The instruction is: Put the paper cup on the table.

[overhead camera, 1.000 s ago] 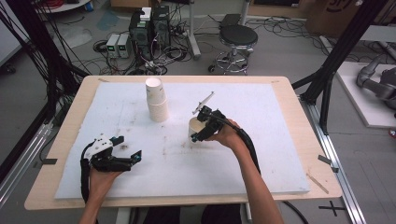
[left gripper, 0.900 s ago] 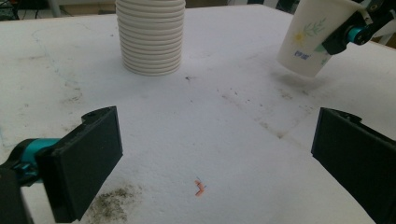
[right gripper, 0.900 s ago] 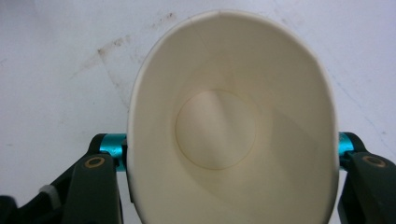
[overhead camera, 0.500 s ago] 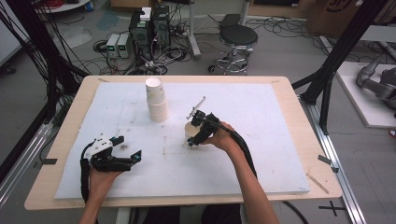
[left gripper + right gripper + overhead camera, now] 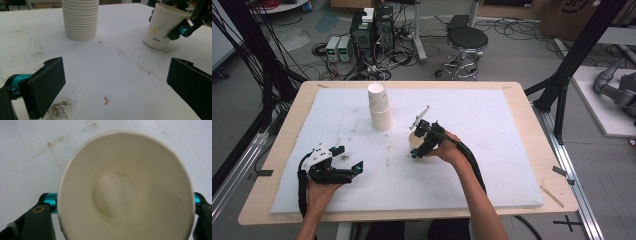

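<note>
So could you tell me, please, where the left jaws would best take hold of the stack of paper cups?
Probably the top cup's wall just below its rim, coming in level from the person's side. The stack of paper cups stands upright, mouth up, and its round wall tapers downward, so a grip under the rim shouldn't slip.

A paper cup (image 5: 417, 145) is seen upright on the white surface (image 5: 492, 150), mouth up, empty, its round base visible inside (image 5: 115, 194). Its off-white wall (image 5: 162, 27) bears a small leaf print and blue lettering. It is placed near a stack of cups (image 5: 379, 107), apart from it.
</note>
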Demonstrator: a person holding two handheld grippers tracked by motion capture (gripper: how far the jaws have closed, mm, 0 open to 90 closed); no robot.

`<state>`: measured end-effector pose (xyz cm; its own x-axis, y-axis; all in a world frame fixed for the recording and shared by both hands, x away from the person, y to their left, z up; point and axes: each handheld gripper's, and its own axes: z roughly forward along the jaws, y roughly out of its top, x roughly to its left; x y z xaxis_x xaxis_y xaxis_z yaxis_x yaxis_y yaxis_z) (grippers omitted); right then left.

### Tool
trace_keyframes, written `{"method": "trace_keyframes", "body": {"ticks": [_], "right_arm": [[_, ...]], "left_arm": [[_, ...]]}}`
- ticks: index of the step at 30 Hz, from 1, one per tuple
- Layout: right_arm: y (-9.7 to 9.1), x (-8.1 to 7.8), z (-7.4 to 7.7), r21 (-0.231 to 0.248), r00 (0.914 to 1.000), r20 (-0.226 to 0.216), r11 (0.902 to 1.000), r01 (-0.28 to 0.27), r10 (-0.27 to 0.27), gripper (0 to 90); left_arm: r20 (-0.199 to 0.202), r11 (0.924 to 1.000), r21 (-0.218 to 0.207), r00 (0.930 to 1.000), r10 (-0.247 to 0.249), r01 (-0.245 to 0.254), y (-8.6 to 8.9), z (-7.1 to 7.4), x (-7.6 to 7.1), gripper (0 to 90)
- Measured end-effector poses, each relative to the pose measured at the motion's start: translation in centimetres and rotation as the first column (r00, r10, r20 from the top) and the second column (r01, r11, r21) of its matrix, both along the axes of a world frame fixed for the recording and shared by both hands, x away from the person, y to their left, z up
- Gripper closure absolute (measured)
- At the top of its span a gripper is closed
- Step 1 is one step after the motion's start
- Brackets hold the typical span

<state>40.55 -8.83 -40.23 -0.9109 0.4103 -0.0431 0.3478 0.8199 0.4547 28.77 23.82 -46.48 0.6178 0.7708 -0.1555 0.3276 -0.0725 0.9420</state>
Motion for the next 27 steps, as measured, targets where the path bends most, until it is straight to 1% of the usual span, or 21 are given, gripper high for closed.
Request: {"method": "trace_keyframes", "body": {"ticks": [2,4,10,12,14,17,20,22,23,25,27], "right_arm": [[0.1,0.0,-0.2,0.0,0.9999,0.005,1.0,0.009,-0.009,14.5],[0.1,0.0,-0.2,-0.002,0.9997,0.016,0.9999,0.016,-0.016,13.5],[-0.1,0.0,-0.3,0.002,0.9997,0.009,0.9997,0.023,-0.023,13.5],[-0.4,-0.2,-0.3,0.016,0.9997,0.005,0.9996,0.025,-0.025,13.5],[-0.7,-0.5,-0.3,0.018,0.9995,0.009,0.9994,0.031,-0.031,13.6],[-1.7,-1.0,-0.3,0.042,0.9989,0.021,0.9982,0.042,-0.043,13.6],[-3.1,-1.7,-0.2,0.077,0.9976,0.026,0.9951,0.062,-0.064,13.6],[-4.2,-2.4,0.0,0.109,0.9954,0.048,0.9911,0.077,-0.083,13.6],[-5.1,-2.9,0.0,0.141,0.994,0.059,0.9864,0.083,-0.093,13.7],[-6.3,-3.6,0.0,0.189,0.9913,0.073,0.9775,0.095,-0.11,13.7],[-7.7,-4.4,0.0,0.222,0.9862,0.091,0.9681,0.116,-0.139,13.7]], "left_arm": [[0.0,1.0,0.0,1.0,-0.001,0.001,0.0,0.0,0.0,1.8],[0.0,1.0,-0.001,1.0,-0.001,0.001,0.0,0.0,0.0,1.8],[0.001,1.0,-0.005,1.0,-0.003,0.003,0.1,0.0,0.0,1.8],[0.003,1.0,-0.01,1.0,-0.002,0.002,0.0,0.0,0.0,1.9],[0.003,0.9999,-0.011,1.0,-0.003,0.003,0.1,0.0,0.0,1.8],[0.003,0.9999,-0.01,1.0,-0.003,0.003,0.1,0.0,-0.1,1.8],[0.006,0.9999,-0.01,1.0,-0.004,0.004,0.1,0.0,-0.1,1.8],[0.01,0.9999,-0.011,1.0,-0.001,0.001,0.1,0.0,-0.1,1.8],[0.009,0.9999,-0.011,1.0,-0.001,0.001,0.1,0.0,-0.1,1.8],[0.01,0.9999,-0.014,1.0,0.0,0.001,0.1,0.0,-0.1,1.8],[0.013,0.9999,-0.015,0.9999,-0.001,0.002,0.2,0.0,-0.2,1.8]]}}
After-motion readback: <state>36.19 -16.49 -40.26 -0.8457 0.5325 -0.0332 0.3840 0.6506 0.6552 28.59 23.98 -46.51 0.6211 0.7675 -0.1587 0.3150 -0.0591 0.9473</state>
